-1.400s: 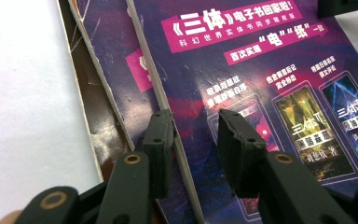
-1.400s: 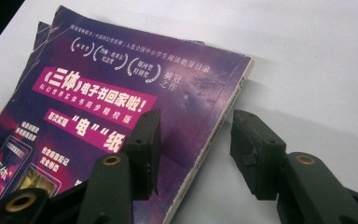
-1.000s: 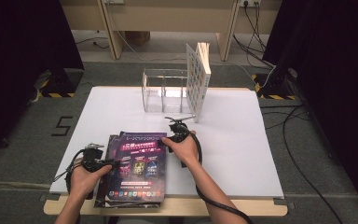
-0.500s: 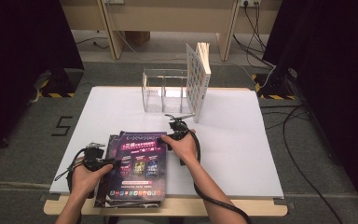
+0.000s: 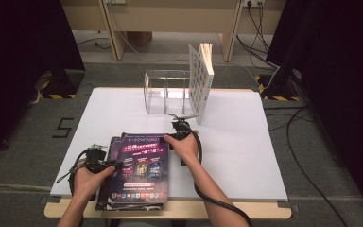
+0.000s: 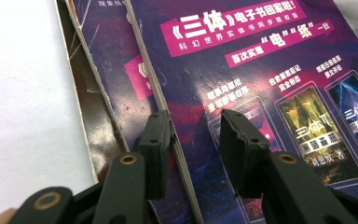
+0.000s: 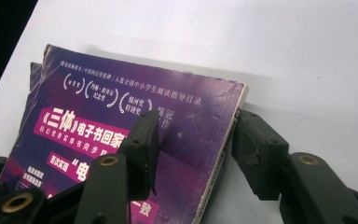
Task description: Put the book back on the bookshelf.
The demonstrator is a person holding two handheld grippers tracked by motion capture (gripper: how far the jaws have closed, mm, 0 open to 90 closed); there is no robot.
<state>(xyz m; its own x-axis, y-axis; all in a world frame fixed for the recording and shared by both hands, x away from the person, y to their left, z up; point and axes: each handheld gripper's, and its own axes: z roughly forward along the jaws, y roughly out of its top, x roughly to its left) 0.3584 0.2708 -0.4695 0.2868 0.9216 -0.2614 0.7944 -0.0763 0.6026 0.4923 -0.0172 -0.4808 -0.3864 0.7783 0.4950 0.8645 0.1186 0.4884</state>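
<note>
Left hand-held gripper (image 5: 116, 165): sits at the left edge of the stack of books, near the front of the table (image 5: 246, 156); in the left gripper view (image 6: 193, 135) its jaws stand apart, one on each side of the top book's spine edge, one jaw over the cover and one over the book below; whether the pads press on anything I cannot tell.
Stack of books (image 5: 106, 196): lies flat at the front left of the white table, several purple-covered volumes slightly fanned, the lower ones showing at the left.
Top book (image 5: 142, 165): purple cover with white and pink print, face up, topmost on the stack, lying between the two hand-held grippers (image 6: 261, 70) (image 7: 121, 116).
Right hand-held gripper (image 5: 170, 138): at the top book's far right corner; in the right gripper view (image 7: 193, 135) one jaw lies over the cover, the other just outside the page edge; jaws have just been closing with that corner between them, not yet clamped.
Clear rack (image 5: 165, 92): stands at the back of the table, well apart from the stack.
White book (image 5: 201, 80): upright at the rack's right end.
</note>
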